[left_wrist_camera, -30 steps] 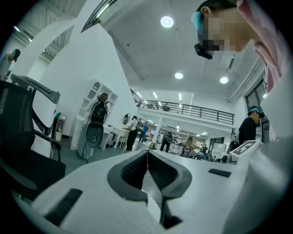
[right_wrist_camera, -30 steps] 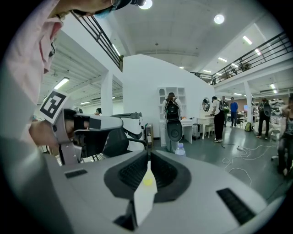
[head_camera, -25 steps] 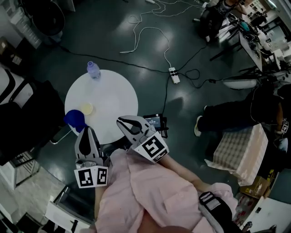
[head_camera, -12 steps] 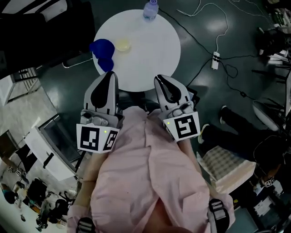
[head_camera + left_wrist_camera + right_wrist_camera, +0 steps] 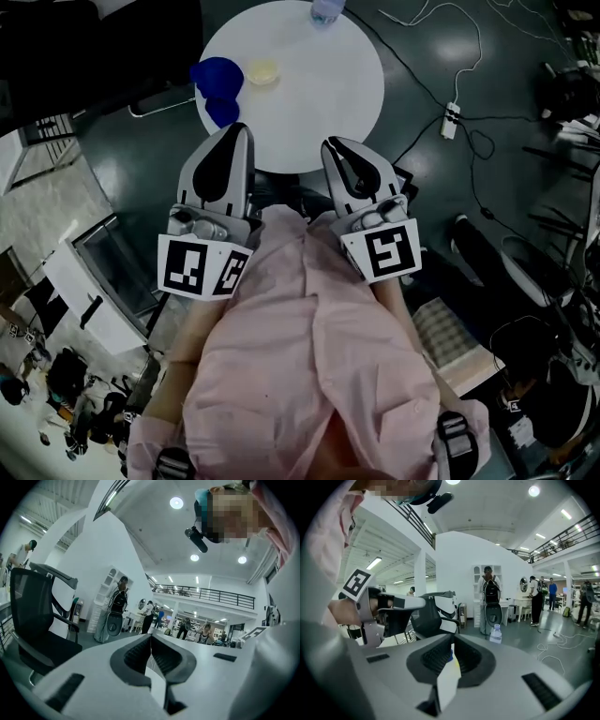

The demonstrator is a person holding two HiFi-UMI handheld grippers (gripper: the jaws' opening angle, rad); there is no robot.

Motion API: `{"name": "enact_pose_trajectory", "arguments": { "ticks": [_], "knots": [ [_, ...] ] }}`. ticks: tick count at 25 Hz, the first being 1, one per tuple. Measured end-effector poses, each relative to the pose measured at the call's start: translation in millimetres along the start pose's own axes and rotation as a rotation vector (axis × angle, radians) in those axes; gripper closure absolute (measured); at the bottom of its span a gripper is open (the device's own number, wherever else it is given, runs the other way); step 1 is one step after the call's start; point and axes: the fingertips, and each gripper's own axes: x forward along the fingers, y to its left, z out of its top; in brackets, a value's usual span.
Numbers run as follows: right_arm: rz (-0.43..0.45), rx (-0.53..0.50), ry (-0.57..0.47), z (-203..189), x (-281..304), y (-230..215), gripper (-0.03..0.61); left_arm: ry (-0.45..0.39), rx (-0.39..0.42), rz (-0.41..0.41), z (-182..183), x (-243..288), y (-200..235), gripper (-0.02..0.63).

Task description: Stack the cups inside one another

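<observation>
A round white table (image 5: 319, 103) stands at the top of the head view. At its left edge are two blue shapes close together that look like blue cups (image 5: 217, 77), and a small yellow cup (image 5: 262, 72) stands just right of them. My left gripper (image 5: 238, 131) and right gripper (image 5: 334, 145) are held side by side in front of my pink shirt, short of the table's near edge, and both point toward it. Each is shut with nothing held. In the left gripper view the left gripper (image 5: 151, 637) shows its jaws pressed together. The right gripper (image 5: 452, 641) looks the same in its own view.
A clear water bottle (image 5: 325, 9) stands at the table's far edge, also in the right gripper view as the bottle (image 5: 495, 633). A power strip (image 5: 451, 120) and cables lie on the dark floor to the right. A black office chair (image 5: 37, 620) is to the left. People stand far off.
The head view has swung, so the table now sits at the top centre. Both grippers have drawn level, side by side, pointing at the table. They stay shut.
</observation>
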Motion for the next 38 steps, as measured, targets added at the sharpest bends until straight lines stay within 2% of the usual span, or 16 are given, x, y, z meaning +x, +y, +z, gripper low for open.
{"name": "enact_pose_trajectory", "arguments": {
  "ticks": [7, 12, 17, 28, 38],
  "knots": [
    [0.004, 0.009, 0.082, -14, -3, 8, 0.537, 0.036, -0.030, -0.032, -7, 6, -6, 0.594],
    [-0.006, -0.002, 0.081, -16, -4, 14, 0.537, 0.025, -0.023, -0.047, -5, 1, -10, 0.595],
    [-0.004, -0.001, 0.095, -14, 13, 19, 0.537, 0.053, 0.011, -0.109, 0, 3, -5, 0.595],
    [0.007, -0.071, 0.168, -9, 38, 39, 0.537, 0.128, -0.025, -0.121, -1, 14, 21, 0.595],
    [-0.001, -0.077, 0.174, -9, 35, 32, 0.537, 0.155, -0.023, -0.172, -9, 25, 6, 0.594]
  ]
}}
